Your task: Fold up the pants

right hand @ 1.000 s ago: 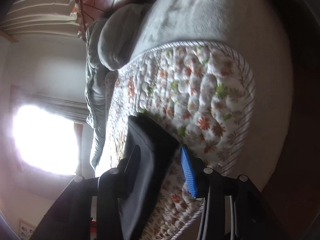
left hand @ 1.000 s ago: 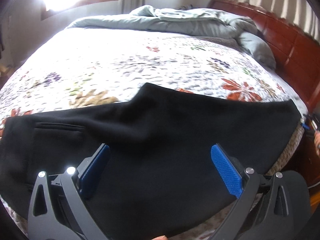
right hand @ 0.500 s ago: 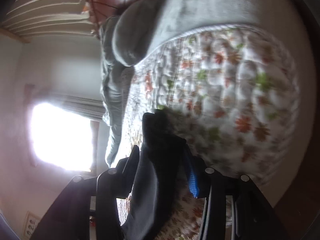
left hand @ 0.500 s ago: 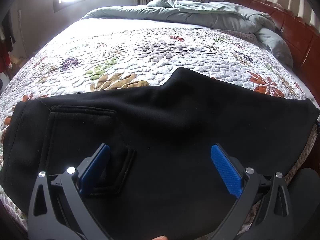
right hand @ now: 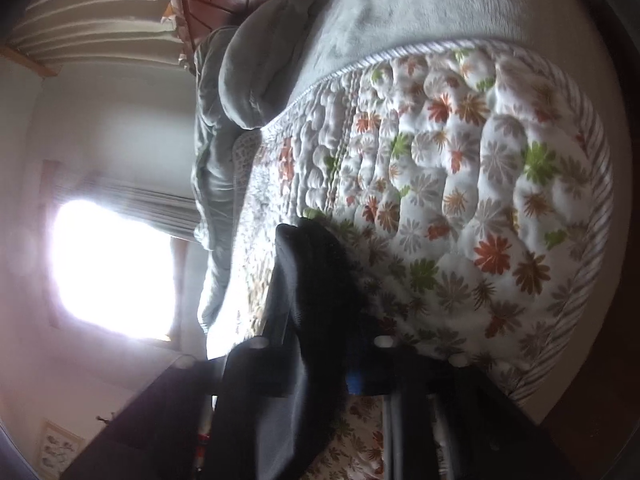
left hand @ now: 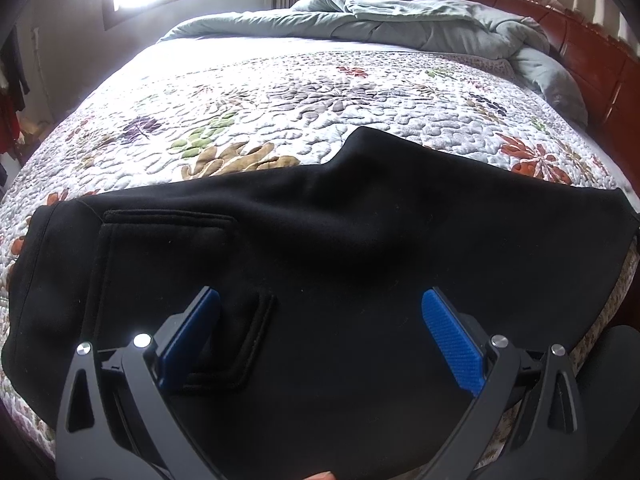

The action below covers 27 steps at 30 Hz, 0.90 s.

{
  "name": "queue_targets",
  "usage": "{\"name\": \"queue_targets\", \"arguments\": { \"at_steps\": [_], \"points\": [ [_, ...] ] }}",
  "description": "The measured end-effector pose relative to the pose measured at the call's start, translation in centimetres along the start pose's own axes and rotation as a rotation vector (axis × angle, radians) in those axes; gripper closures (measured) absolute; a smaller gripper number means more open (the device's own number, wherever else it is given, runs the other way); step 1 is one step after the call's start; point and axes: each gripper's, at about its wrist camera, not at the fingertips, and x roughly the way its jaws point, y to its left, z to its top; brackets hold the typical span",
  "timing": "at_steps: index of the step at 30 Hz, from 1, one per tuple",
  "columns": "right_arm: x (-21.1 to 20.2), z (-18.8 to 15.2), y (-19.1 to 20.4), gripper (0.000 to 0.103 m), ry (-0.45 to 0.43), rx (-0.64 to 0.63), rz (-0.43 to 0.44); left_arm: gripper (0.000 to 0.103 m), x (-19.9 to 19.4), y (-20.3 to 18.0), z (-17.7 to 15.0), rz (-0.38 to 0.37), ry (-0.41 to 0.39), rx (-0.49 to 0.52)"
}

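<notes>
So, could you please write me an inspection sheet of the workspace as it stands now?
Surface: floral quilt covering the bed.
Job's things: black pants laid flat across the near edge, patch pocket up.
Clutter: grey duvet bunched at the far side.
Grippers: left gripper open above the pants; right gripper shut on the pants' end.
Cables: nothing seen.
Surroundings: wooden headboard, bright window.
</notes>
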Motion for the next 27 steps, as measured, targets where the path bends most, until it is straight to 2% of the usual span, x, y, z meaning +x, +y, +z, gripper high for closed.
{"name": "queue_targets", "arguments": {
  "at_steps": [6, 13, 19, 27],
  "points": [
    [-0.9, -0.4, 4.3, 0.088, -0.027, -0.101, -0.069, 0.003, -0.4, 0.5, 0.1, -0.014, -0.005, -0.012],
    [-2.1, -1.8, 11.8, 0.088, -0.071, -0.276, -0.137, 0.003, -1.5, 1.1, 0.4, -0.039, -0.029, -0.024],
    [-2.9, -3.8, 17.6, 0.088, -0.104, -0.401, -0.138, 0.003, -2.8, 1.9, 0.6, -0.044, -0.053, 0.000],
    [-4.0, -7.0, 22.7, 0.088, -0.135, -0.526, -0.154, 0.003, -3.8, 3.5, 0.4, -0.040, -0.066, 0.034]
  ]
}}
